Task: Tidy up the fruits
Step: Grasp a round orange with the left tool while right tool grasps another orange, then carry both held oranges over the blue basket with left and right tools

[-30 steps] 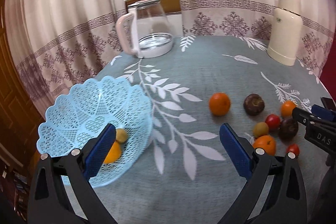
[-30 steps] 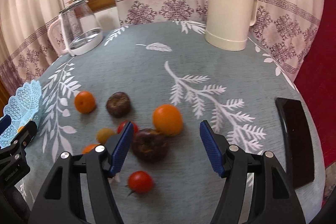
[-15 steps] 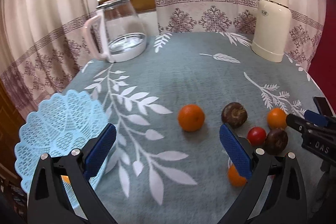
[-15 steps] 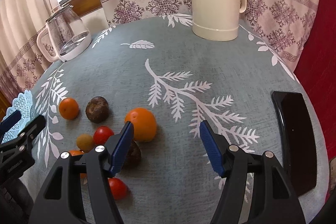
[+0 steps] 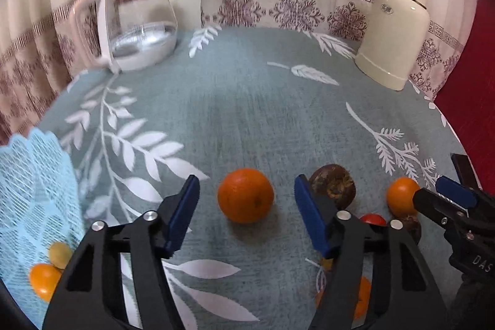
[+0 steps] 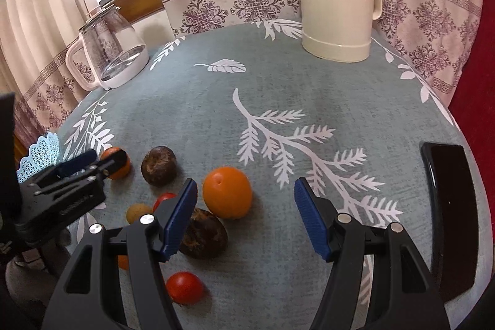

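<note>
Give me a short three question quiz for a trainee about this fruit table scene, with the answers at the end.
1. True or false: the left gripper is shut on the orange.
2. Multiple choice: where is the blue basket in the left wrist view? A) by the thermos B) at the left edge of the table C) behind the glass kettle
3. Fill in: the flat black object lies at the table's ____ edge in the right wrist view.

Key:
1. False; its jaws are open, with the orange lined up in the gap between them.
2. B
3. right
</note>
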### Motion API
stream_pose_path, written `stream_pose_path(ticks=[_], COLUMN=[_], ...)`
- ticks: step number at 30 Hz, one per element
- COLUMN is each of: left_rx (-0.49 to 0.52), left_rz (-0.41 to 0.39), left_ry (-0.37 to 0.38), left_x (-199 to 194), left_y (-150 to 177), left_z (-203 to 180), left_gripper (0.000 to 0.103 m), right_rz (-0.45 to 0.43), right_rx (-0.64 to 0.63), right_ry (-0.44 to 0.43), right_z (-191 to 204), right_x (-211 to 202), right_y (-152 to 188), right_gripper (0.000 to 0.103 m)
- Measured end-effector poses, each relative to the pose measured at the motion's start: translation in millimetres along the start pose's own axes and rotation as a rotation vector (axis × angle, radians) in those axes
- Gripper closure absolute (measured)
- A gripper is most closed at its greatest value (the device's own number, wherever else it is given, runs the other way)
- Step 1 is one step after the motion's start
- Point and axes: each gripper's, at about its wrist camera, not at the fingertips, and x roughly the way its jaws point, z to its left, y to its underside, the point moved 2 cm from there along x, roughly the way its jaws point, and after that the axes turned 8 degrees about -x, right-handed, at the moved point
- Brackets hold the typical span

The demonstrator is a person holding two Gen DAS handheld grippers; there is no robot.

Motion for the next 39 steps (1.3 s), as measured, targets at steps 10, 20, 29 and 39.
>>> stream_pose_path(ticks=[10,20,29,39], left_rx=[-0.045,-0.004,0.001,-0.046], left_rz=[0.051,-0.053,-0.127,-0.171], left_ry=[0.052,0.013,-0.027,-0.069], left_x=[16.0,-3.2,-26.5,-55.1], left_y=[5.6,8.5,8.2,7.3], left_z=[9.2,1.5,1.2,19.4], left_gripper=[0.063,0.063,0.063,0.063], right_rz=[0.053,0.032,-0.026,-0.061], right_rx=[-0.033,-0.056,-0.079,-0.082], right_ry=[0.031,0.026,0.091,0.133], right_z=[10.9,15.1,14.9,8.1], right_x=[25.4,23.6,10.6,0.0], right_y=[-3.9,-1.5,-3.4,-7.1], right_gripper=[0.042,0.065,0.065,0.065])
